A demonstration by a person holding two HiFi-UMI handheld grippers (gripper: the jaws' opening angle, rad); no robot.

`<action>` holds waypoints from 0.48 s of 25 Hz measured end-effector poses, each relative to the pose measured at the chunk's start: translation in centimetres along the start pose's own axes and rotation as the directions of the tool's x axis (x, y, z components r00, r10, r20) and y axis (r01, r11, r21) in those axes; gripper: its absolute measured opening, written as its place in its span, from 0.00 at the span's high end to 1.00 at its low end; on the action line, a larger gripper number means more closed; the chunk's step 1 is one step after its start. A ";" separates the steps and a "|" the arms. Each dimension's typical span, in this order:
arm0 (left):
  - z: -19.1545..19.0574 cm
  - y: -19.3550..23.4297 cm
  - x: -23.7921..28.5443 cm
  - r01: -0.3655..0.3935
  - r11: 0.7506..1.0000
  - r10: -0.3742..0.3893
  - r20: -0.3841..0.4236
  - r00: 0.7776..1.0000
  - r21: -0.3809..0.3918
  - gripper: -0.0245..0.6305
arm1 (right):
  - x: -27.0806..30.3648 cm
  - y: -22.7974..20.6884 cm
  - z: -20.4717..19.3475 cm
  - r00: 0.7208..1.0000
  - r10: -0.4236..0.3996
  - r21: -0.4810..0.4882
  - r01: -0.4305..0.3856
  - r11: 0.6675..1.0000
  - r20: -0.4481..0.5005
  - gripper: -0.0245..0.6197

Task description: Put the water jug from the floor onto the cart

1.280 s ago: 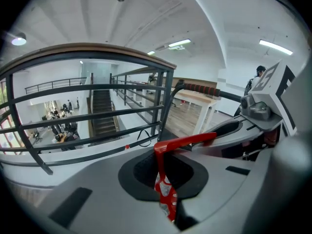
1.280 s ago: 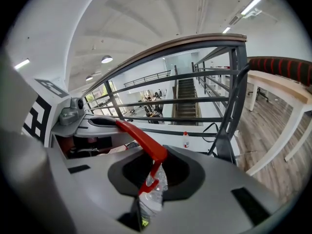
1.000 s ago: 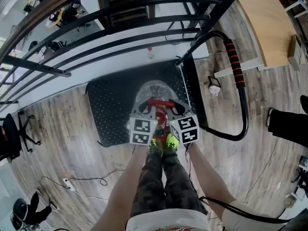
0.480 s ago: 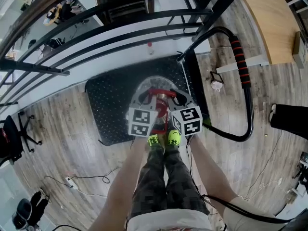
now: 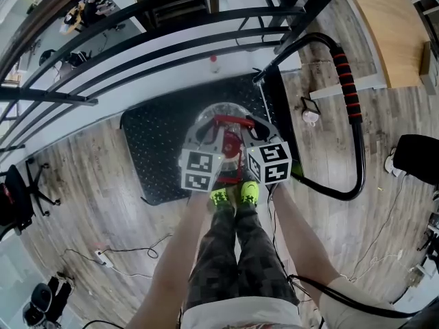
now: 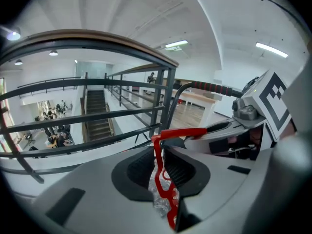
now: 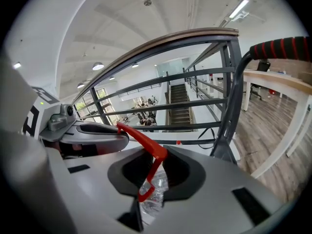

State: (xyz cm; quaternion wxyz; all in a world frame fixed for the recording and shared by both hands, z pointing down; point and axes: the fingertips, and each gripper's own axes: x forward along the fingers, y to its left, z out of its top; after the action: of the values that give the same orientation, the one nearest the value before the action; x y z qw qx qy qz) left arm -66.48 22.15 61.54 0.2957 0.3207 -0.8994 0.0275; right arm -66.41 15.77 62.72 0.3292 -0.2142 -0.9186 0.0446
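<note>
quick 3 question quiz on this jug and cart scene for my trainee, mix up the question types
1. Multiple choice: the water jug stands on
A. the wooden floor
B. the cart deck
C. a white table

2. True or false: the right gripper is empty.

3. Fill in: the grips on the cart's push bar are ____.

Key
1. B
2. False: the jug's red handle runs between its fingers.
3. red
</note>
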 end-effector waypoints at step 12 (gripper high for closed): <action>0.6 0.8 0.9 -0.020 1.000 0.021 0.017 1.000 -0.021 0.88 | 1.2 -0.7 0.3 1.000 0.015 0.053 -0.017 0.998 0.027 0.74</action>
State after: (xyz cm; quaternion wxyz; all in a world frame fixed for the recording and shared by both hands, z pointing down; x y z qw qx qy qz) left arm -67.78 22.13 61.65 0.2911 0.3087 -0.9053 0.0186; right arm -67.66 15.68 63.33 0.3221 -0.2121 -0.9196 0.0745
